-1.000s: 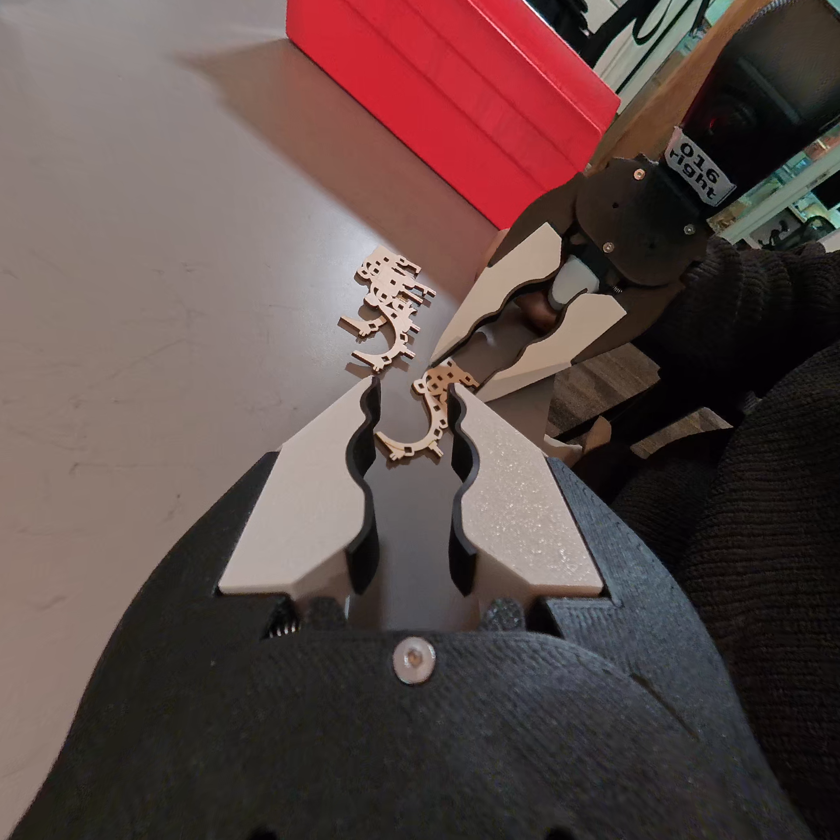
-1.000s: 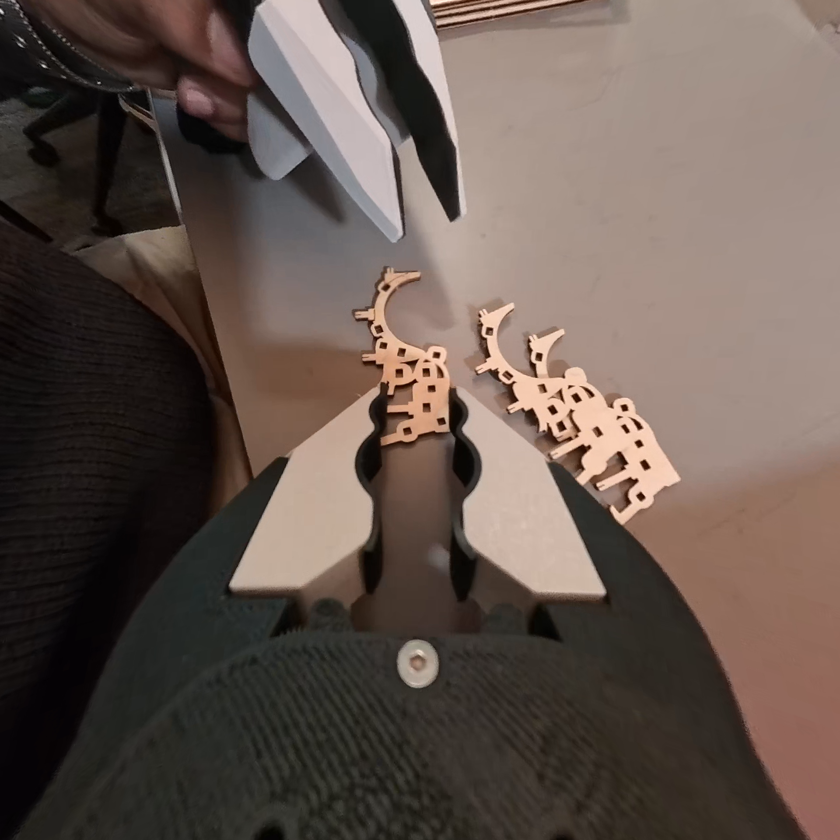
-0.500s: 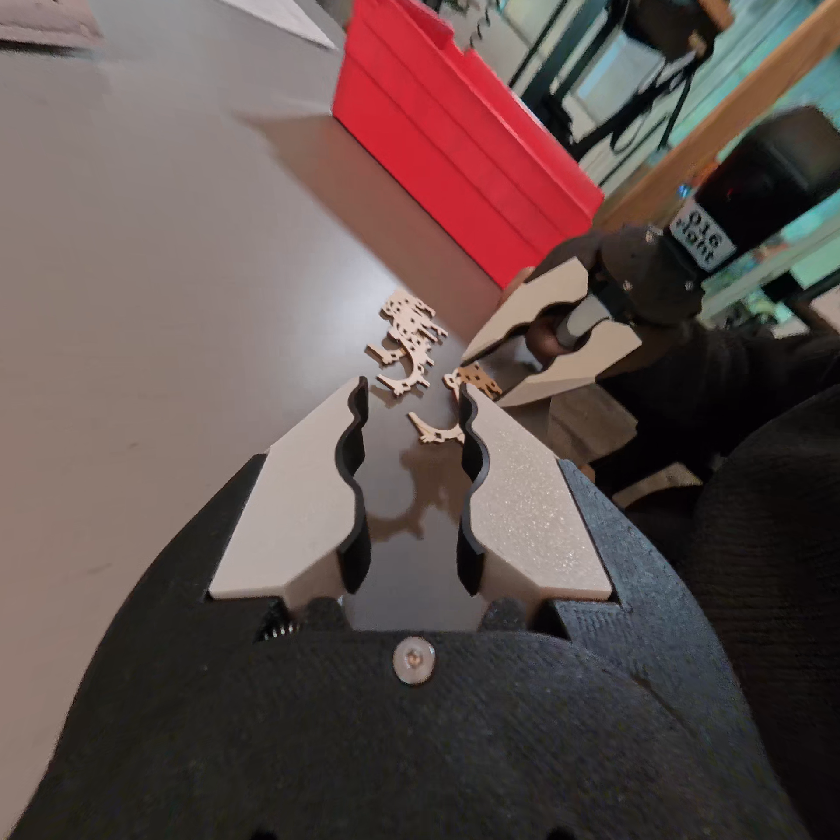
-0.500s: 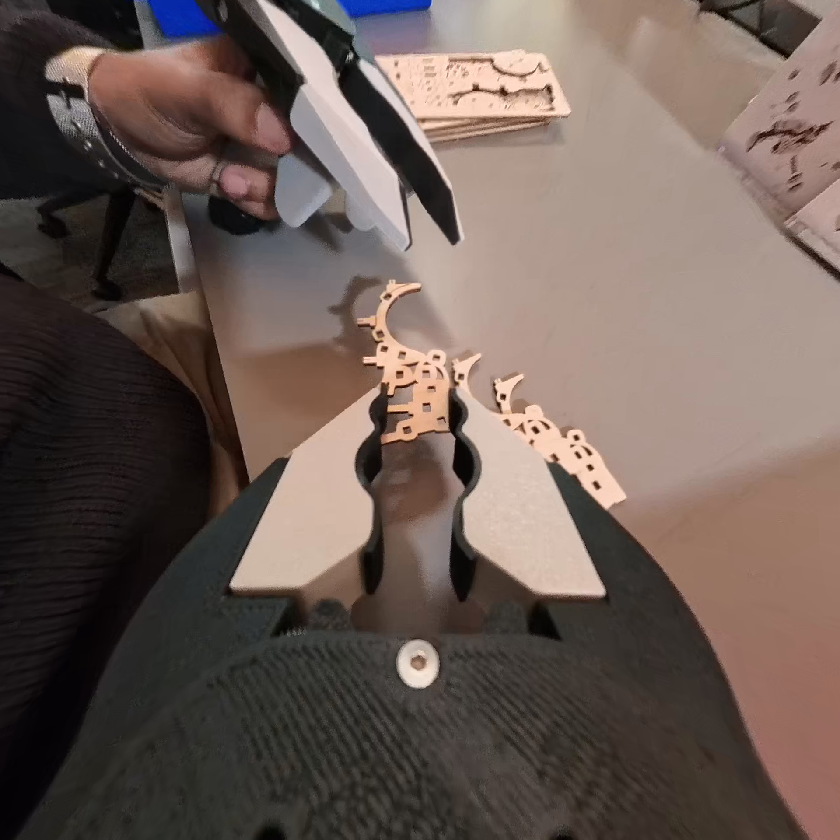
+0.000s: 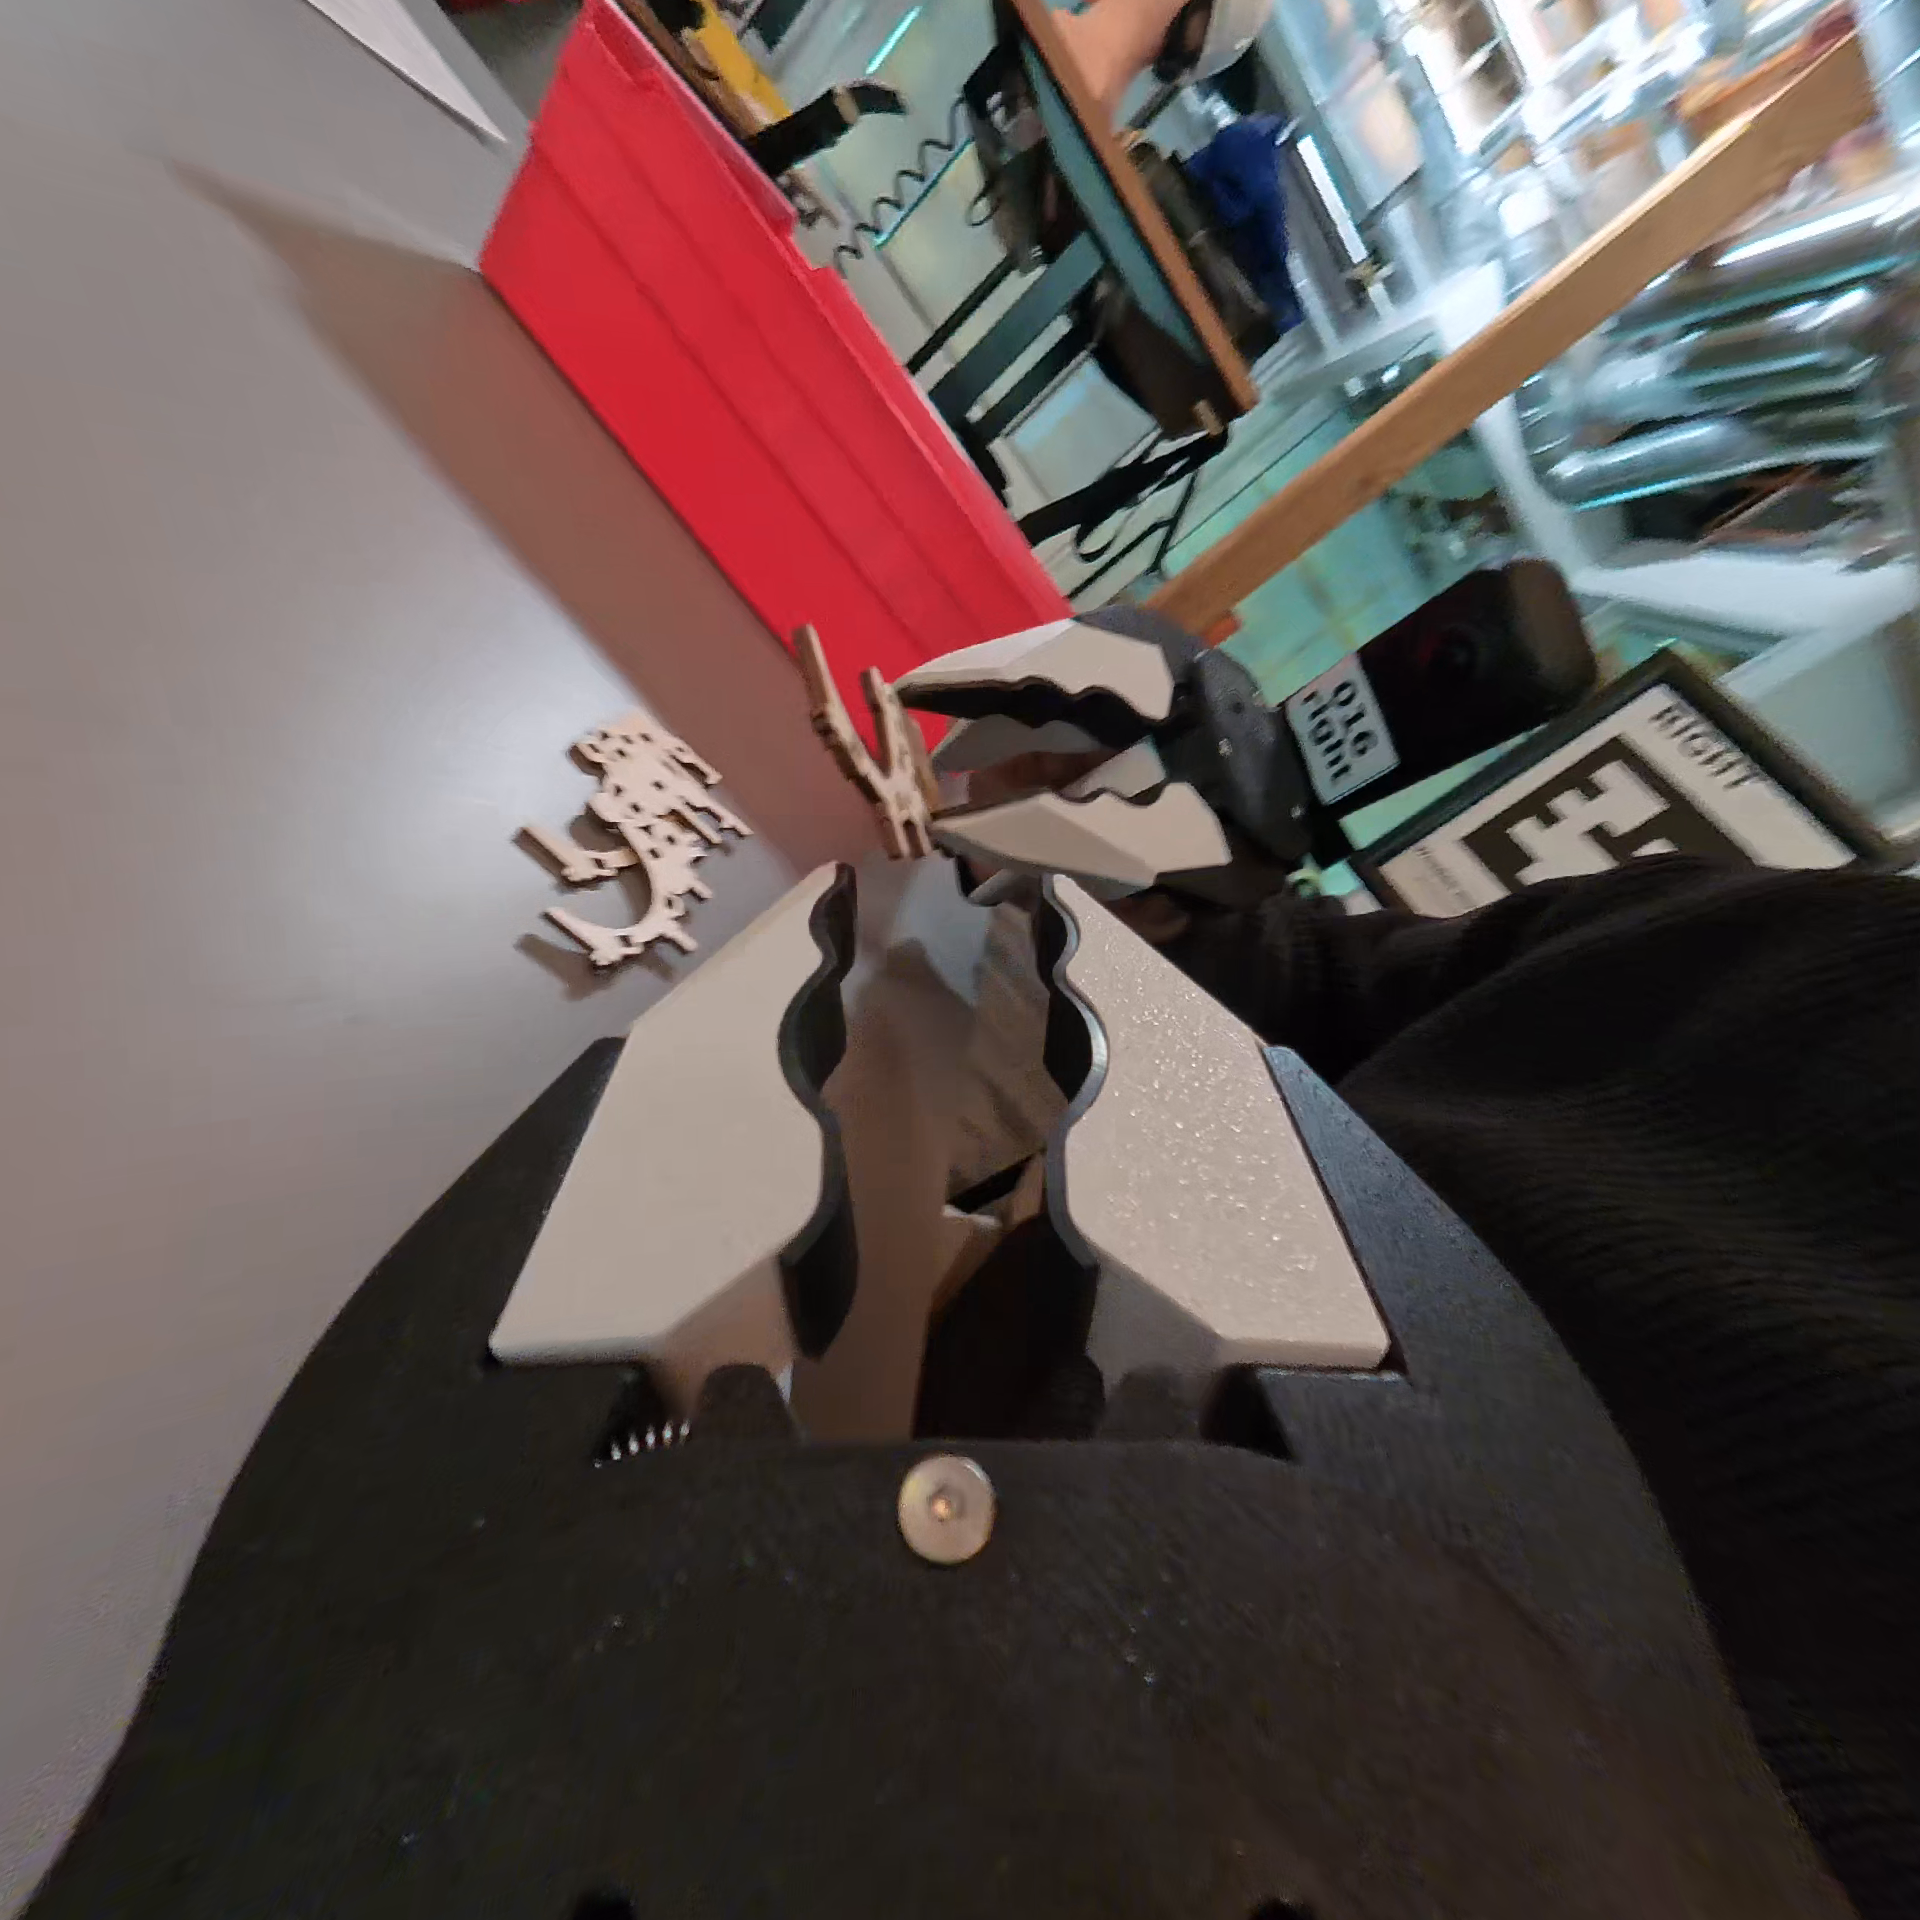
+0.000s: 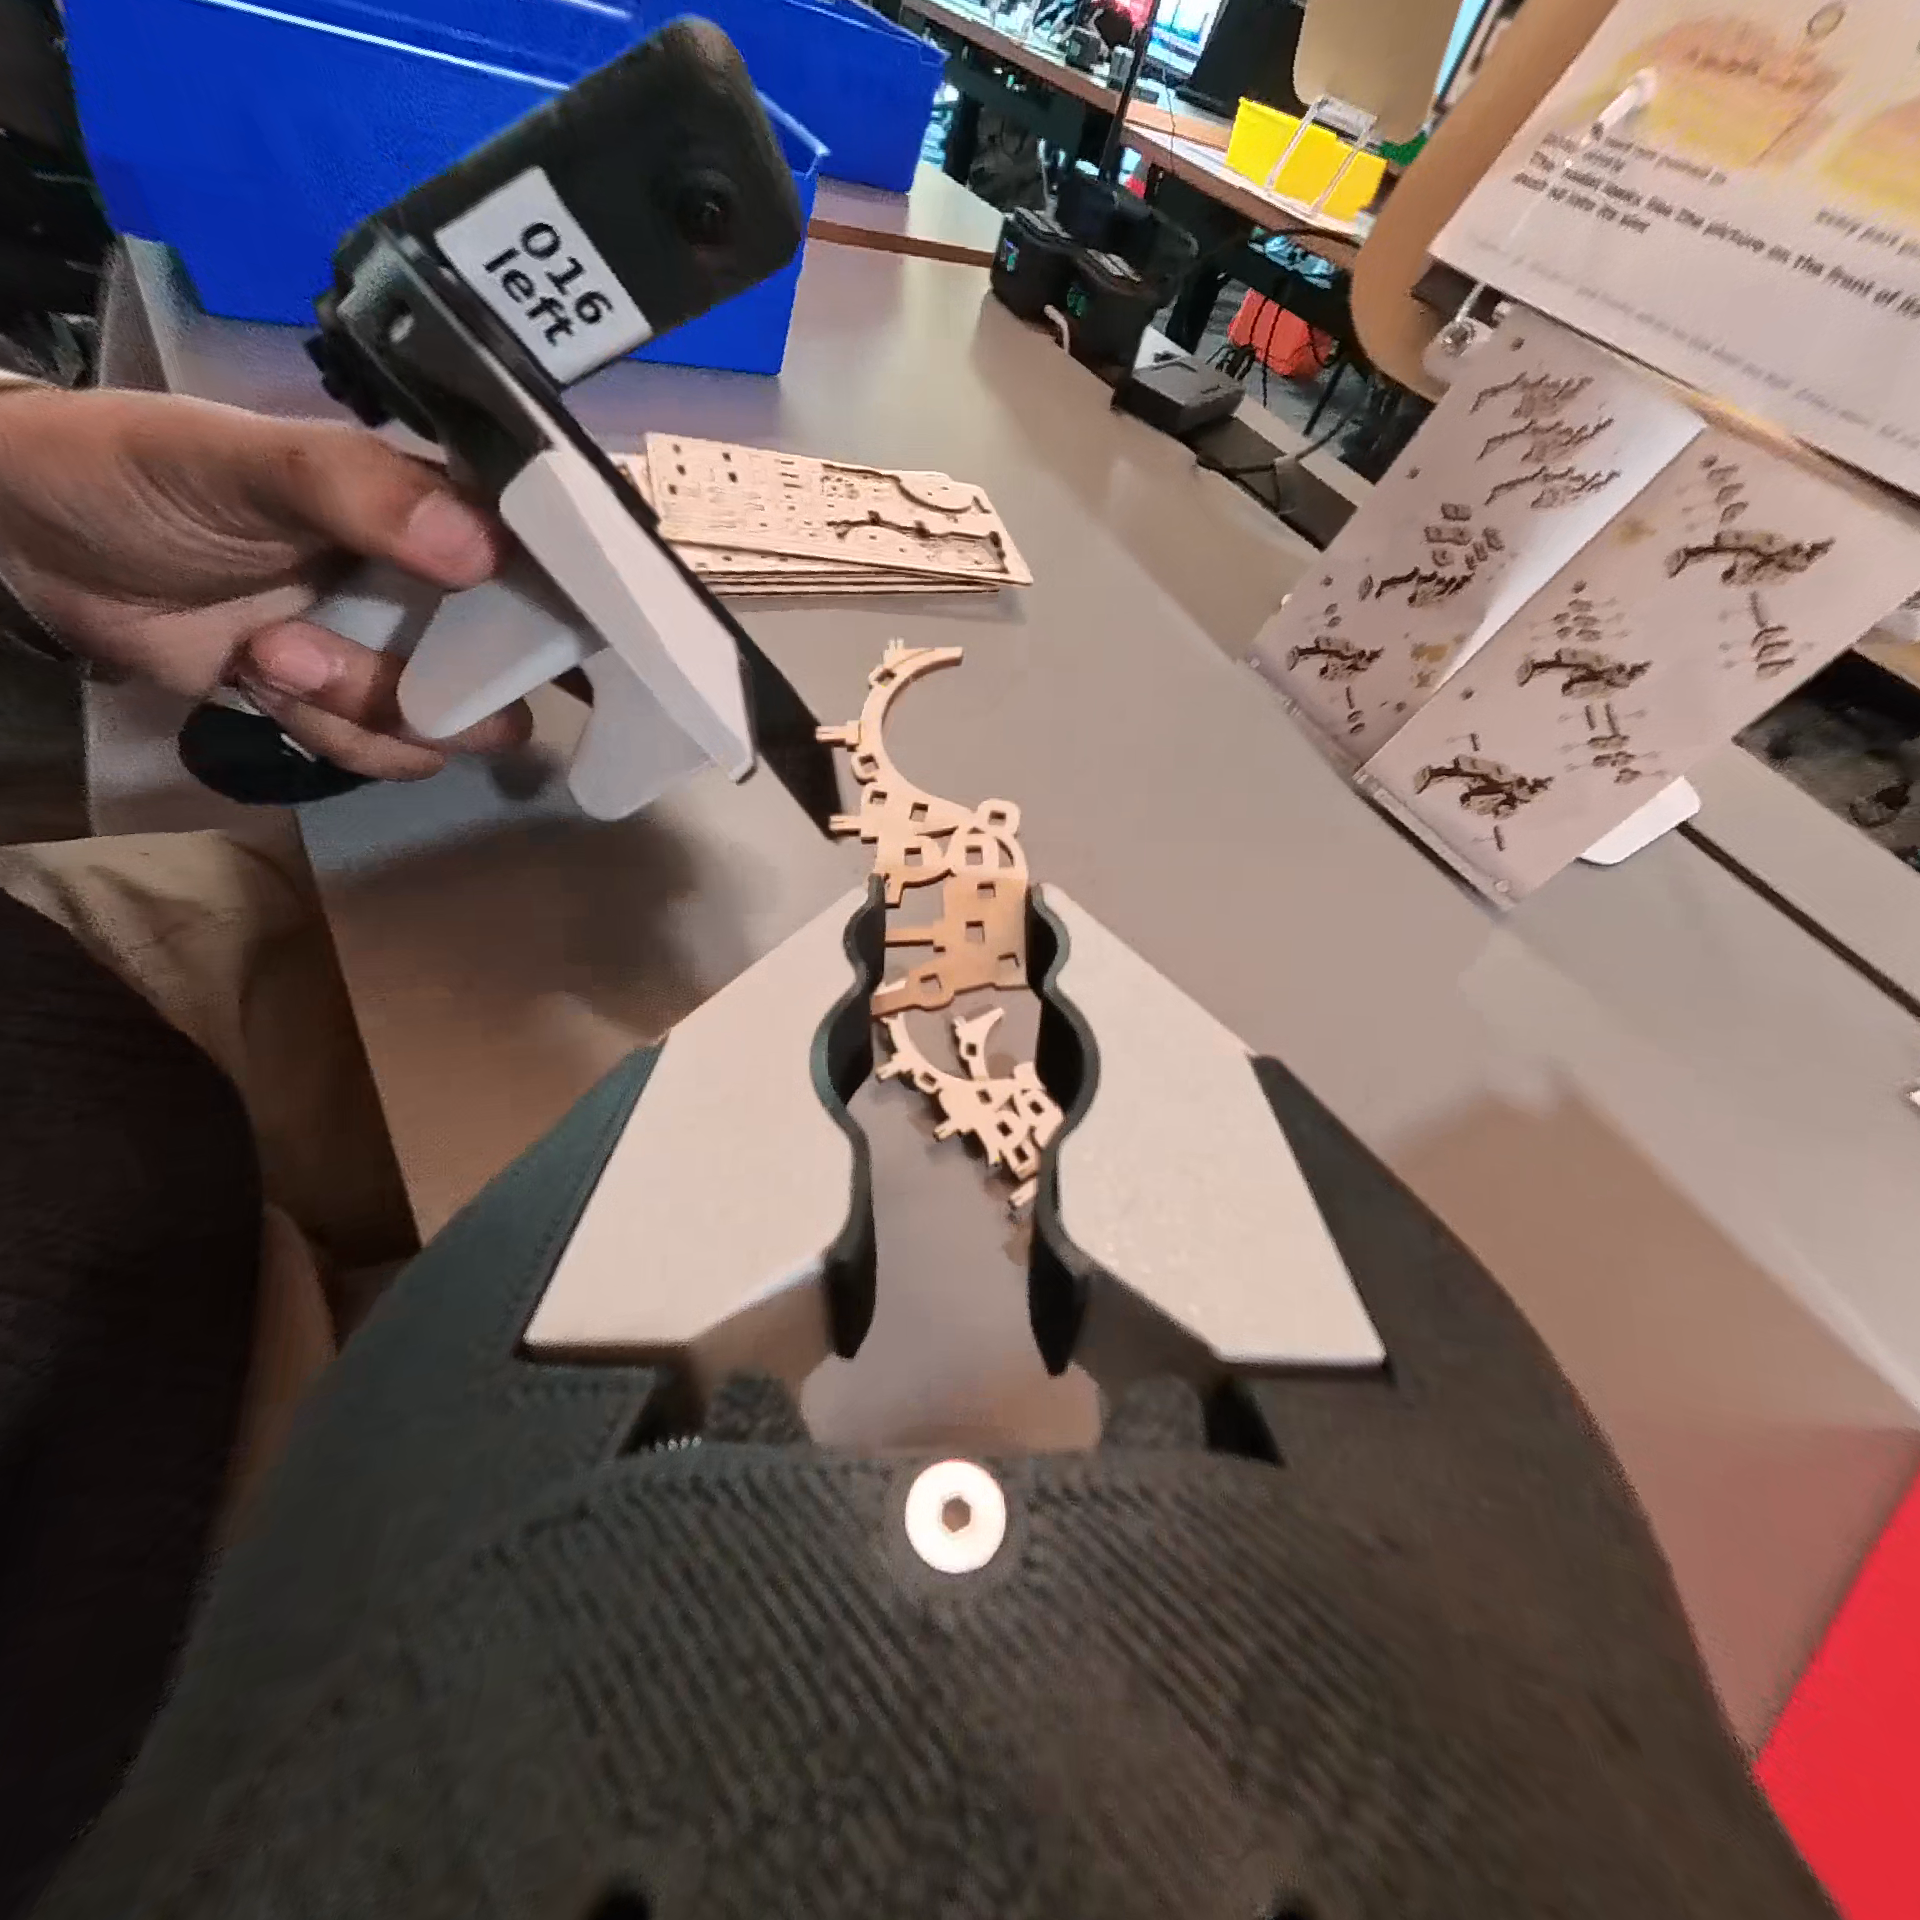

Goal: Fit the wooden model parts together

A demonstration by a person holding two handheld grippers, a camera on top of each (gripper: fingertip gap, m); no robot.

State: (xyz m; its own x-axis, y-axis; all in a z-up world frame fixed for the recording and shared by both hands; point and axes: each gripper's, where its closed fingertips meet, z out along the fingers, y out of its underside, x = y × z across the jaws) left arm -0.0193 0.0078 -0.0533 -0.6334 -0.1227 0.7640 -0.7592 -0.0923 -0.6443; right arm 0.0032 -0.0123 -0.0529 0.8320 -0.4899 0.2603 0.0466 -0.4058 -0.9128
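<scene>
The right gripper (image 6: 954,940) is clamped on a curved wooden part (image 6: 940,831), lifted above the grey table (image 6: 1195,790). The left gripper (image 5: 940,914) hovers beside it, fingers apart and empty. Two matching parts (image 5: 639,831) lie below. This looks like pickup; next, likely, slotting pieces together.

- A long red plastic bin (image 5: 727,343) is sitting on the grey desk (image 5: 208,623).
- Blue plastic bins (image 6: 312,135) are standing at the far edge.
- Printed instruction sheets (image 6: 1538,644) are leaning upright at the right.
- A yellow box (image 6: 1309,156) is sitting farther off.
</scene>
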